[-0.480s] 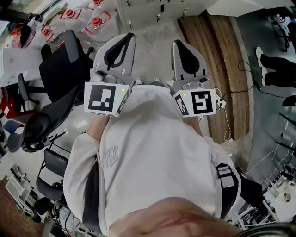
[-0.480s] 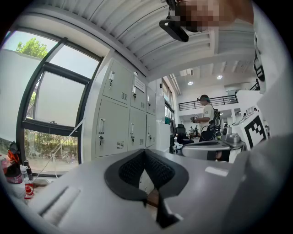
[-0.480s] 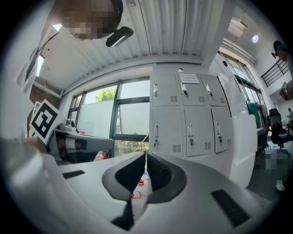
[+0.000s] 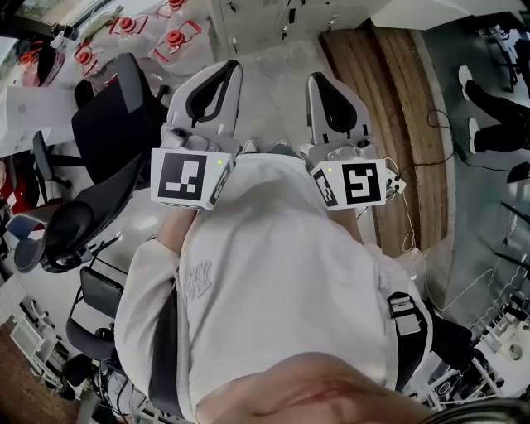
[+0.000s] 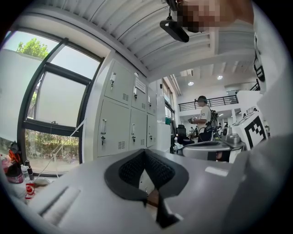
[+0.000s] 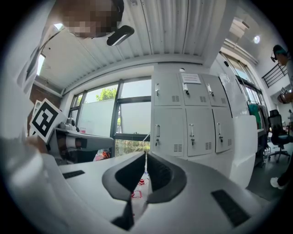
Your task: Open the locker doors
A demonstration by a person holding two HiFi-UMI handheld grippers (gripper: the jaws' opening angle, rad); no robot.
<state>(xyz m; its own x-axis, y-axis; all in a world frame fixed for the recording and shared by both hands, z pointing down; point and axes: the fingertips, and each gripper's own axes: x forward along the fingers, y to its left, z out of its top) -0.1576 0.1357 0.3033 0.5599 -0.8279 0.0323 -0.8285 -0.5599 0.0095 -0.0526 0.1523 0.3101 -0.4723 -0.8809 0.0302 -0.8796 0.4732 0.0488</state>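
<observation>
A bank of grey lockers (image 5: 122,114) (image 6: 191,114) stands ahead with every door closed, each with a small upright handle. In the head view only its lower edge (image 4: 277,16) shows at the top. My left gripper (image 5: 145,151) (image 4: 233,65) is held level in front of the person's chest, some way short of the lockers, shut with nothing between its pads. My right gripper (image 6: 145,154) (image 4: 318,77) is beside it, also level and shut on nothing. Neither touches a door or handle.
Black office chairs (image 4: 108,124) crowd the left. Large water bottles (image 4: 174,37) stand by the window wall. A wooden platform (image 4: 397,99) with cables runs on the right, with a bystander's legs (image 4: 497,103) beyond. Another person (image 5: 203,116) stands far off in the hall.
Both grippers have stayed where they were, still shut. Only the bystander's feet at the right edge have shifted a little.
</observation>
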